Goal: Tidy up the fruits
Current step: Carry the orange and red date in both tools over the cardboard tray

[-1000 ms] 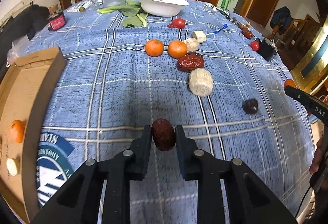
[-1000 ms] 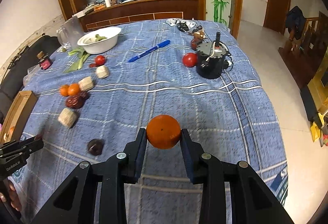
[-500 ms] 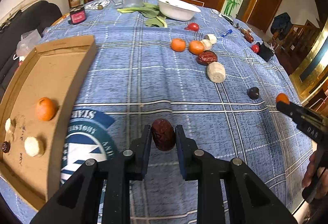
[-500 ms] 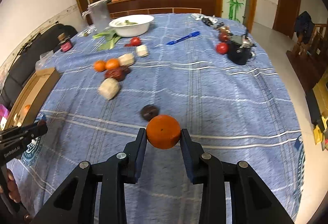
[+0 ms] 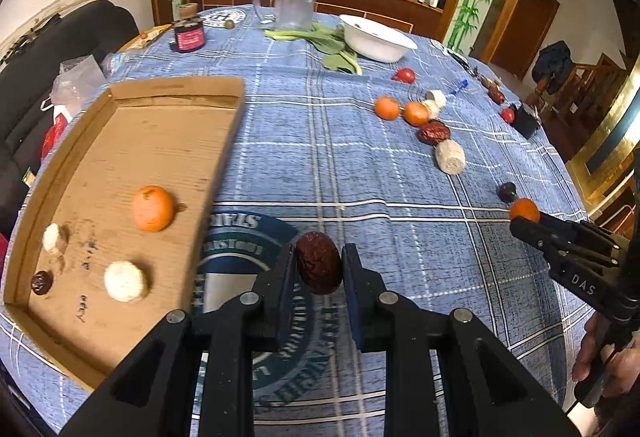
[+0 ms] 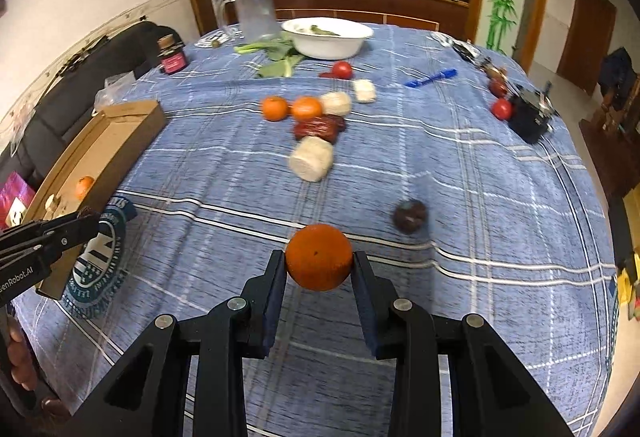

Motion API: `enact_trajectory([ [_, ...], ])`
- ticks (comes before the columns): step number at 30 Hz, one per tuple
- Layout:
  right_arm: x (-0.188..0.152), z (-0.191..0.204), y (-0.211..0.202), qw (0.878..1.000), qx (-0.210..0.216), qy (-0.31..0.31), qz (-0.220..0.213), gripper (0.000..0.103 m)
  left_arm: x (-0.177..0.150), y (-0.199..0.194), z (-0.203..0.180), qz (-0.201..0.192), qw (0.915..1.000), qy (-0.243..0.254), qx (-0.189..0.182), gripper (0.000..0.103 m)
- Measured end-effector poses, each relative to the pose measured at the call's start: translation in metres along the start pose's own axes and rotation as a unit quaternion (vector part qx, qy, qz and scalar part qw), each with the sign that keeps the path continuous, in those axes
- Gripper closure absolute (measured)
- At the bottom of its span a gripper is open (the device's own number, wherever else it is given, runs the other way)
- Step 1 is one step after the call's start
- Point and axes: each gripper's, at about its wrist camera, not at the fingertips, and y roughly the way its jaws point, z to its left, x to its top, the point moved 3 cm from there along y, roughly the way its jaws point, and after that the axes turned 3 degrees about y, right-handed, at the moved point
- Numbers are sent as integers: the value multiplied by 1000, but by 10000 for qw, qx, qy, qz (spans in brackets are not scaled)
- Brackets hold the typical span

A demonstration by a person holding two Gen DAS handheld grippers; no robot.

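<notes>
We are noting both loads travelling toward the cardboard tray (image 5: pixel 168 93), which has come much closer in the left view over the last second. The left gripper (image 5: pixel 319 269) is clamping a red date (image 5: pixel 319 263); the right gripper (image 6: pixel 319 265) is clamping an orange (image 6: pixel 319 256). Both are still over the tablecloth (image 5: pixel 320 157), so delivery is pending.

Both tools are built of matte black, angular plastic. On the left gripper (image 5: pixel 319 269), dark blue pads are fitted inside two flat fingers (image 5: pixel 282 277), and round silver screws are set at the linkage joints. The same build is seen on the right gripper (image 6: pixel 319 269). White lettering is printed on each tool's side, partly cut off.
</notes>
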Motion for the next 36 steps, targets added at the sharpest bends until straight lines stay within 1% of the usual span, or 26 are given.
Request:
enact_trajectory([
  [8, 18, 44, 8, 9996, 129, -248, -47, 67, 4, -16, 39, -152, 9995, -252, 82, 81],
  [15, 39, 91, 17, 9980, 406, -473, -82, 67, 6, -28, 90, -222, 9977, -533, 353, 81],
  [24, 70, 160, 34, 9932, 839, -798, -100, 67, 7, -31, 150, -164, 9938, -860, 689, 81],
  [29, 85, 194, 51, 9907, 993, -935, -19, 67, 15, -23, 178, -116, 9916, -965, 848, 81],
  [32, 94, 215, 66, 9890, 1006, -1081, 15, 67, 20, -15, 190, -46, 9906, -1014, 921, 81],
  [36, 103, 234, 85, 9876, 1063, -1152, 104, 67, 27, 1, 203, 87, 9891, -1112, 964, 81],
])
